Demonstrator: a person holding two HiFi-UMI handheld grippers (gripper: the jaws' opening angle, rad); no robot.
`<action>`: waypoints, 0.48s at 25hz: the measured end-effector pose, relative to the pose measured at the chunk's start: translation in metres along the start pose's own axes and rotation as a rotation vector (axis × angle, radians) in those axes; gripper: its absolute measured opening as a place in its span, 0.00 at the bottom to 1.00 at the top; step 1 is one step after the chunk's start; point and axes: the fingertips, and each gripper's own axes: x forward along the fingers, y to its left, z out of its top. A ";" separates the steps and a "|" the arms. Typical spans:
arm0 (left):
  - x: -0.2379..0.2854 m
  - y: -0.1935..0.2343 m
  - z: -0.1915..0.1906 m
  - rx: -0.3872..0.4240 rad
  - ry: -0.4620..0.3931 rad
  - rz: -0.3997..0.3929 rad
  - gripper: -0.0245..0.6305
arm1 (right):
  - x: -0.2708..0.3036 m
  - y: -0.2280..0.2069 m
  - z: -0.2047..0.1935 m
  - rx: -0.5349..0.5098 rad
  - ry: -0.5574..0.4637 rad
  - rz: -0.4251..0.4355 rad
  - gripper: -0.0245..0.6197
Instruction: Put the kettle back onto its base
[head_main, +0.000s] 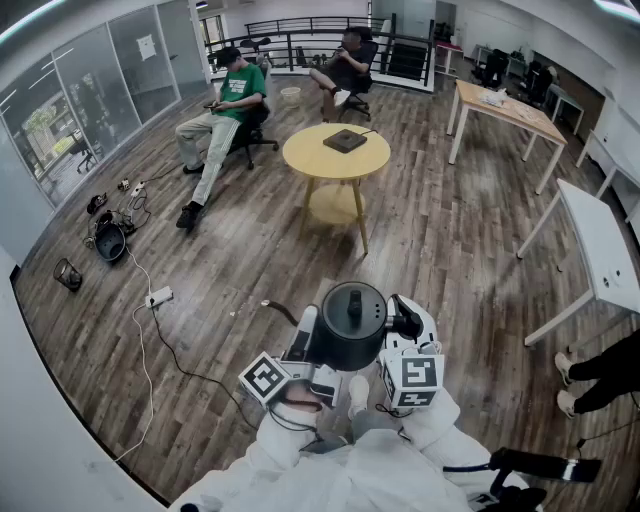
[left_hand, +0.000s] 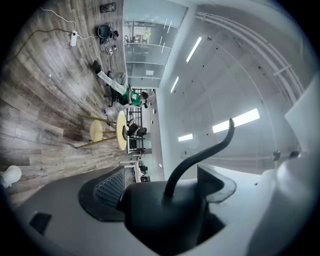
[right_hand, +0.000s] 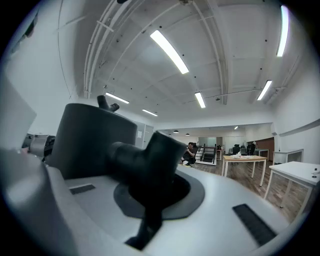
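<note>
At far left a white power strip (head_main: 159, 297) and its cable lie on the wood floor. Beyond it a person in a green shirt (head_main: 225, 110) sits on an office chair, and a second seated person (head_main: 345, 65) is farther back. Right of them stands the round yellow table (head_main: 300, 160), which carries the flat black base (head_main: 345, 140) with nothing on it. Near the bottom centre, the left tool (head_main: 305, 338) (left_hand: 165, 200) is pressed against the left side of the black kettle (head_main: 352, 325) (left_hand: 165, 215). The kettle's dark body fills the gap between the padded jaws, and a thin curved black piece rises from it. The kettle is held in the air above the floor, close to the person's white-suited body and well apart from the base. The right tool (head_main: 400, 325) (right_hand: 150, 175) pinches the kettle's handle, with the kettle body (right_hand: 92, 137) just left of its jaws. At far right stand a wooden table (head_main: 505, 112) and, nearer, a white table (head_main: 600, 250).
</note>
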 end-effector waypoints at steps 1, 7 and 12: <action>0.003 0.000 0.004 0.002 -0.003 -0.001 0.74 | 0.005 0.001 0.001 0.002 -0.001 0.003 0.05; 0.025 0.006 0.020 0.016 -0.016 0.002 0.74 | 0.034 -0.002 0.002 0.008 -0.001 0.017 0.05; 0.053 0.016 0.028 0.026 -0.025 0.000 0.74 | 0.063 -0.016 -0.001 0.005 -0.005 0.028 0.05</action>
